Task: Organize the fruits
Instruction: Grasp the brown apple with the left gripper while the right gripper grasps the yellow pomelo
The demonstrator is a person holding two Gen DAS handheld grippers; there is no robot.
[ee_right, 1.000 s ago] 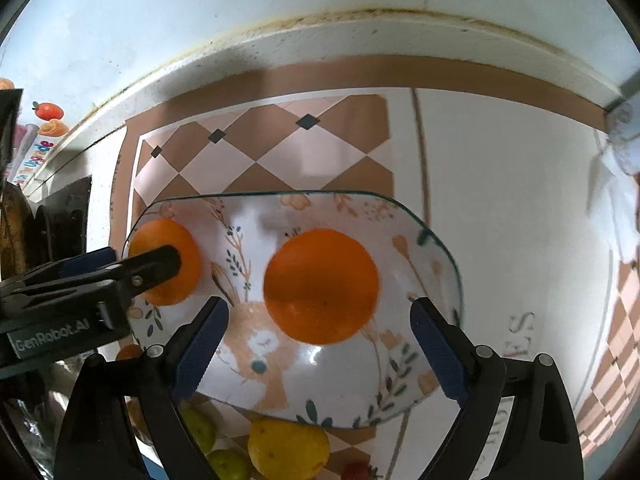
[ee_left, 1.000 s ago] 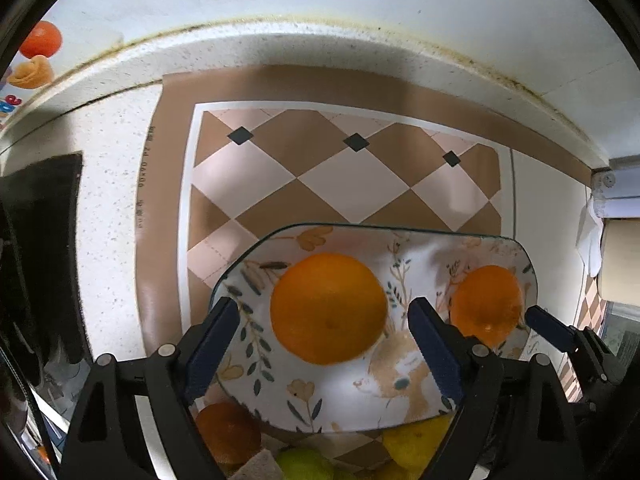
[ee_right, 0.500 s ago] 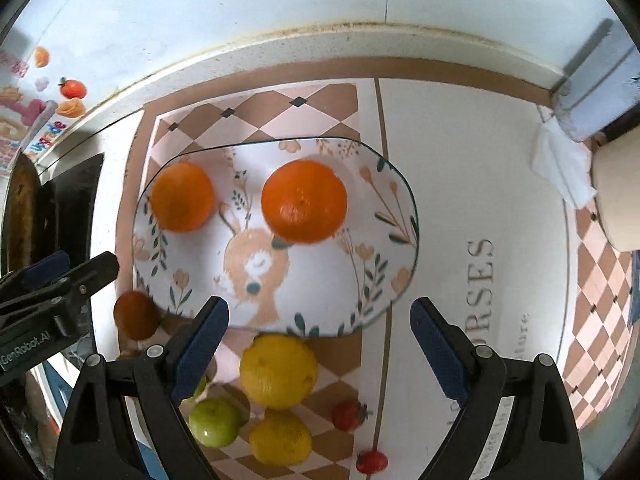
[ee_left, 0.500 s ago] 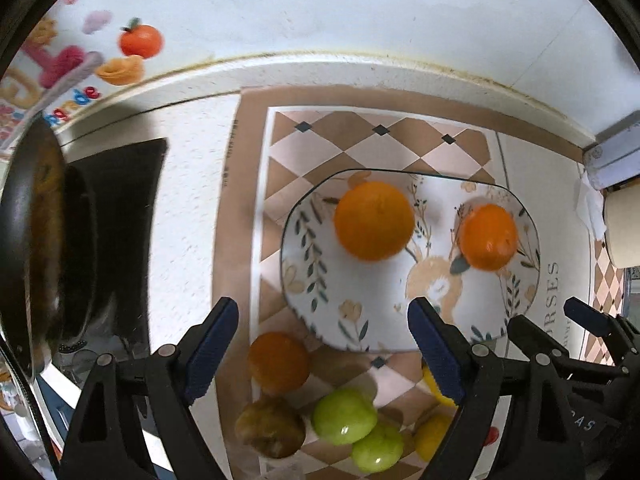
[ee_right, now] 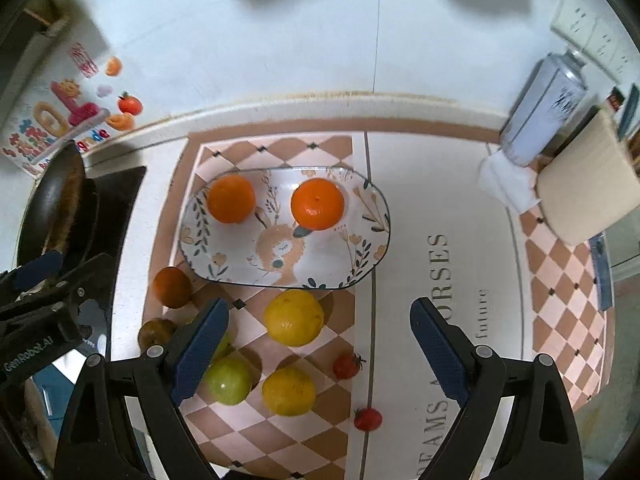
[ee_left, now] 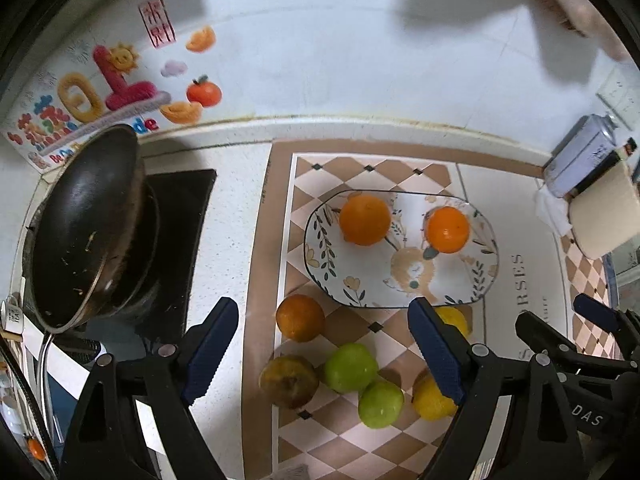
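Note:
A patterned oval plate [ee_left: 460, 288] [ee_right: 248, 268] holds two oranges [ee_left: 365, 220] [ee_left: 447, 229], also in the right wrist view [ee_right: 231, 199] [ee_right: 317, 204]. On the checkered mat in front lie a dark orange [ee_left: 300, 317], a brownish fruit [ee_left: 289, 381], two green fruits [ee_left: 351, 367] [ee_left: 381, 404], two yellow fruits [ee_right: 294, 317] [ee_right: 289, 391] and two small red tomatoes [ee_right: 346, 365] [ee_right: 368, 419]. My left gripper [ee_left: 324, 354] is open and empty, high above the loose fruit. My right gripper [ee_right: 320, 348] is open and empty, above the yellow fruits.
A black pan [ee_left: 84, 224] sits on a stove at the left. A spray can [ee_right: 544, 108], a white cloth [ee_right: 506, 180] and a beige block [ee_right: 584, 196] stand at the right. The tiled wall with stickers [ee_left: 116, 80] runs behind the counter.
Both grippers have pulled back and up from the plate. The oranges stay on the plate, and the loose fruit, pan and wall have come into view.

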